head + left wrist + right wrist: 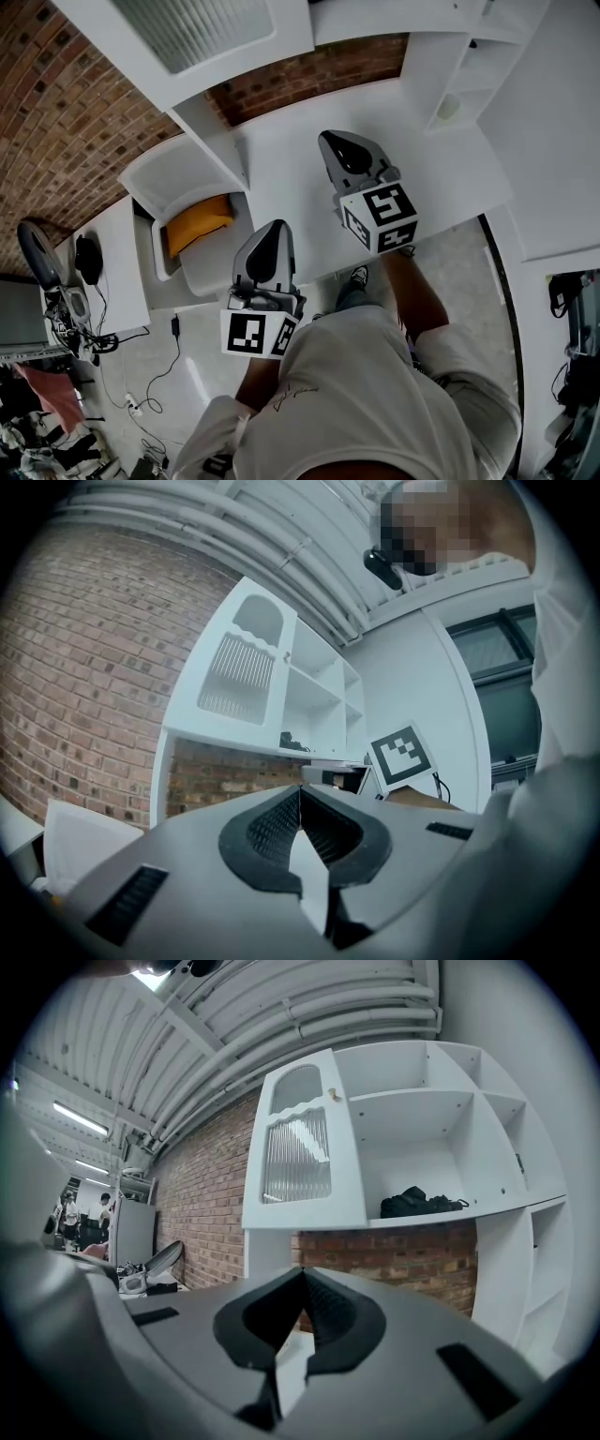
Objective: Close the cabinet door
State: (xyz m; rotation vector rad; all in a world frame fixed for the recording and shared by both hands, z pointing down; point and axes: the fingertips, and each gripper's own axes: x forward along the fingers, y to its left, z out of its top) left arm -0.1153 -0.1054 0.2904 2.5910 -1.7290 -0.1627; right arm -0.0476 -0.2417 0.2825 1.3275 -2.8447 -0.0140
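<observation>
White cabinet door (300, 1152) stands open; left gripper (300, 789), right gripper (303, 1272) fingers together

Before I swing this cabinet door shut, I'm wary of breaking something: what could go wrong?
Pushing the ribbed pane of the cabinet door with the shut right gripper might crack it; the frame looks safer. The dark bundle on the shelf seems near the front edge and may block the door.
</observation>
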